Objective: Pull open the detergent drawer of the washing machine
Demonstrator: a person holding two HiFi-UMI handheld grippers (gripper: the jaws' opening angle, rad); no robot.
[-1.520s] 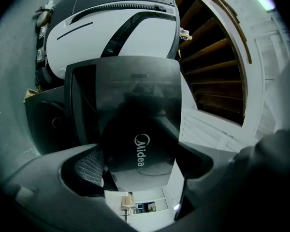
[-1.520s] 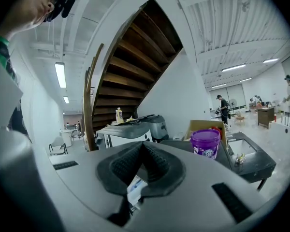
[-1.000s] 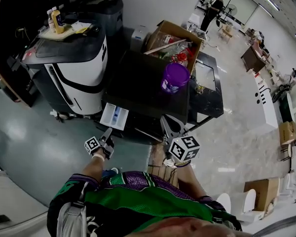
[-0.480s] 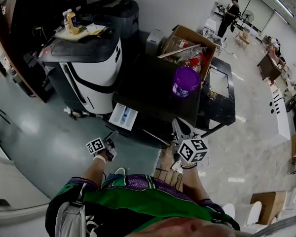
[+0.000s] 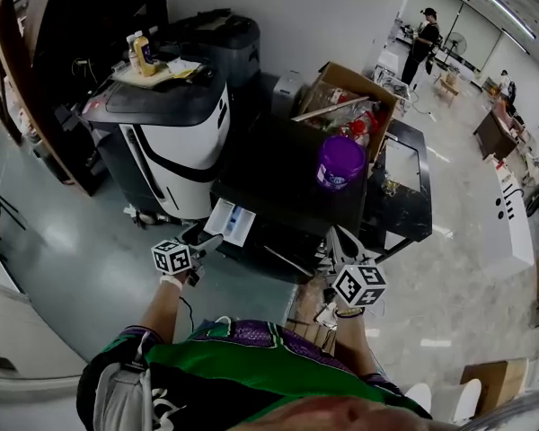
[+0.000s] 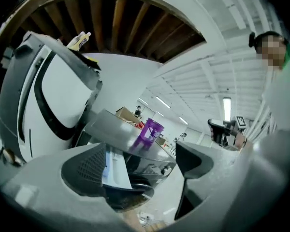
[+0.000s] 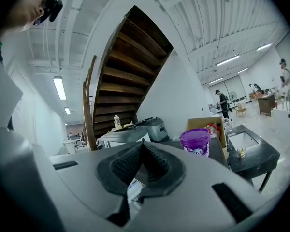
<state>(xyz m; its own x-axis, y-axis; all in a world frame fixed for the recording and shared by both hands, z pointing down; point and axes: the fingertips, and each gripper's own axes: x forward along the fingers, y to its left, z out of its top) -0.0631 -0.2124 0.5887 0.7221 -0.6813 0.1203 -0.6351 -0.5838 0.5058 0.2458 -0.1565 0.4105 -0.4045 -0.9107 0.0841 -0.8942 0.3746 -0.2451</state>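
Left claw [image 5: 207, 243] stands wide apart and empty, just off the 7 o'clock corner of the white detergent drawer [image 5: 229, 221]. The drawer juts from the front of the dark washing machine [image 5: 278, 164] and looks already open, which probably explains why nothing grips it. Right claw [image 5: 340, 241], pads together on nothing, hangs at the machine's 5 o'clock, apparently unneeded.
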